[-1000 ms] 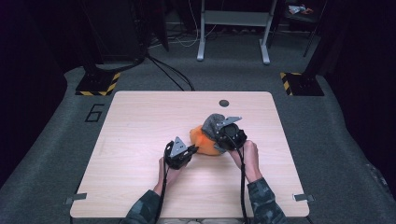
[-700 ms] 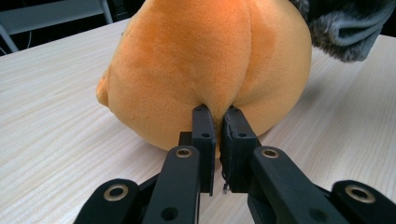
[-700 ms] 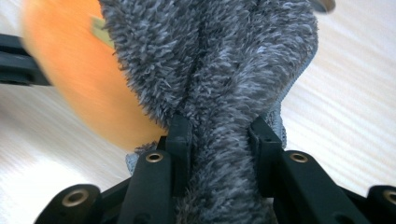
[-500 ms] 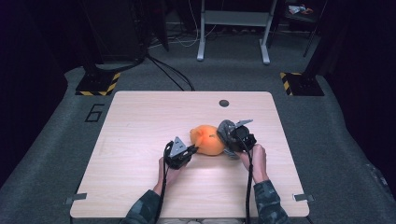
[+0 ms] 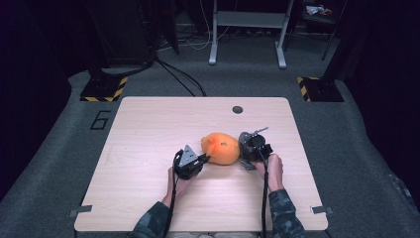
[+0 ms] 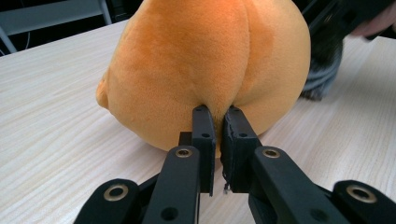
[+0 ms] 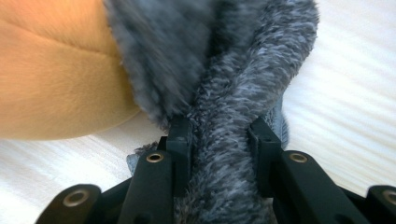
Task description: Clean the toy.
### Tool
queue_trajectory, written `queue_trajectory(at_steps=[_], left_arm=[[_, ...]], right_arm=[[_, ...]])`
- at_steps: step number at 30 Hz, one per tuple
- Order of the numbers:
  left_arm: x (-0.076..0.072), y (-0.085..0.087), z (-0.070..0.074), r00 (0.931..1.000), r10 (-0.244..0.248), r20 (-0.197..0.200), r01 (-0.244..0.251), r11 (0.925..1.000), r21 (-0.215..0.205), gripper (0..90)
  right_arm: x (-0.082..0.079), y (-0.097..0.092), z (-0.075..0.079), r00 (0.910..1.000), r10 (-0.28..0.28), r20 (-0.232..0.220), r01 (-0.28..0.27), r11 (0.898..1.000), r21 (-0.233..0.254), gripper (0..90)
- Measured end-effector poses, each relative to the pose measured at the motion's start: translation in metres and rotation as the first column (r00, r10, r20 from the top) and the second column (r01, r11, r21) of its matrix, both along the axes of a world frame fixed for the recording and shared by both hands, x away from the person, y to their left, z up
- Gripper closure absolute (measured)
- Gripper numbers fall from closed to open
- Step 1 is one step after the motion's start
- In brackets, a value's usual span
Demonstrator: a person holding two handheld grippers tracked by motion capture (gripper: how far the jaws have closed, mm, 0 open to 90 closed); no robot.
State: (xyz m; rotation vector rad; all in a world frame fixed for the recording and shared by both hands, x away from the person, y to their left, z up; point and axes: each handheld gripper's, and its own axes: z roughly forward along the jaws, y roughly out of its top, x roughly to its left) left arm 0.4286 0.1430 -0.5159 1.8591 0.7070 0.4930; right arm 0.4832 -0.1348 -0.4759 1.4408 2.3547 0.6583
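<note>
An orange plush toy (image 5: 222, 148) lies on the wooden table (image 5: 148, 129), near its middle. My left gripper (image 5: 203, 159) sits at the toy's left end. In the left gripper view its jaws (image 6: 218, 126) are shut on a pinch of the orange plush (image 6: 205, 60). My right gripper (image 5: 245, 152) is low at the toy's right end. It is shut on a fold of grey furry fabric (image 7: 224, 70), which bulges between its jaws (image 7: 219, 135) beside the orange plush (image 7: 56, 79). The grey fabric (image 6: 322, 70) also shows behind the toy in the left gripper view.
A round cable hole (image 5: 237, 109) sits near the table's far edge. On the dark floor beyond are a black-and-yellow striped base (image 5: 104, 89), another one (image 5: 317, 88) and the legs of a white frame (image 5: 247, 29). A "6" (image 5: 100, 119) marks the floor on the left.
My right gripper has moved right and down toward the table with the grey fabric, and more of the orange toy is now uncovered. The left gripper has stayed put.
</note>
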Motion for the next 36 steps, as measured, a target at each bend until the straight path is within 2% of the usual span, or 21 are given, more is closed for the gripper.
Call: queue_trajectory(at_steps=[4,6,9,12,15,17,19,22,24,26,29,36], left_arm=[[0.000,0.000,0.001,0.9999,-0.001,0.011,0.001,1.0000,0.009,84.3],[0.000,0.000,0.000,0.9999,0.000,0.012,0.000,1.0000,0.008,84.3],[0.000,-0.001,0.000,1.0000,-0.003,0.008,0.003,1.0000,0.004,84.2],[-0.001,-0.001,0.000,0.9999,-0.011,0.012,0.011,0.9999,0.007,84.1],[-0.001,-0.001,0.001,0.9998,-0.018,0.013,0.018,0.9998,0.011,84.0],[-0.001,-0.001,0.001,0.9997,-0.019,0.013,0.019,0.9997,0.013,84.0],[-0.001,-0.001,0.000,0.9999,-0.012,0.009,0.012,0.9998,0.012,84.0],[0.000,0.000,0.000,0.9999,-0.009,0.011,0.009,0.9999,0.011,84.0],[0.000,-0.001,0.000,0.9998,-0.013,0.013,0.013,0.9998,0.015,84.0],[0.000,-0.001,0.000,0.9998,-0.015,0.013,0.014,0.9998,0.017,84.0],[0.000,0.000,0.000,0.9999,-0.012,0.009,0.012,0.9998,0.014,84.0],[0.000,0.000,0.000,0.9999,-0.009,0.011,0.009,0.9998,0.015,84.0]], right_arm=[[-0.013,-0.007,0.028,0.9962,-0.004,0.086,0.001,0.999,0.032,67.3],[-0.021,-0.001,0.047,0.9902,0.025,0.137,-0.032,0.998,0.048,67.3],[-0.029,0.014,0.063,0.9799,0.084,0.181,-0.095,0.994,0.053,67.2],[-0.038,0.039,0.074,0.9643,0.156,0.214,-0.164,0.986,0.017,67.0],[-0.041,0.062,0.077,0.9427,0.238,0.234,-0.239,0.971,-0.028,66.8],[-0.040,0.074,0.077,0.9332,0.270,0.237,-0.265,0.963,-0.055,66.8],[-0.039,0.083,0.075,0.9307,0.282,0.233,-0.269,0.959,-0.085,66.9],[-0.036,0.082,0.073,0.9339,0.274,0.230,-0.264,0.962,-0.073,66.8],[-0.035,0.077,0.072,0.9339,0.273,0.231,-0.267,0.962,-0.059,66.9],[-0.035,0.072,0.070,0.9377,0.259,0.231,-0.257,0.966,-0.042,66.8],[-0.035,0.062,0.067,0.9481,0.229,0.220,-0.230,0.973,-0.022,66.8],[-0.033,0.040,0.056,0.9659,0.174,0.192,-0.174,0.985,-0.017,66.7]])
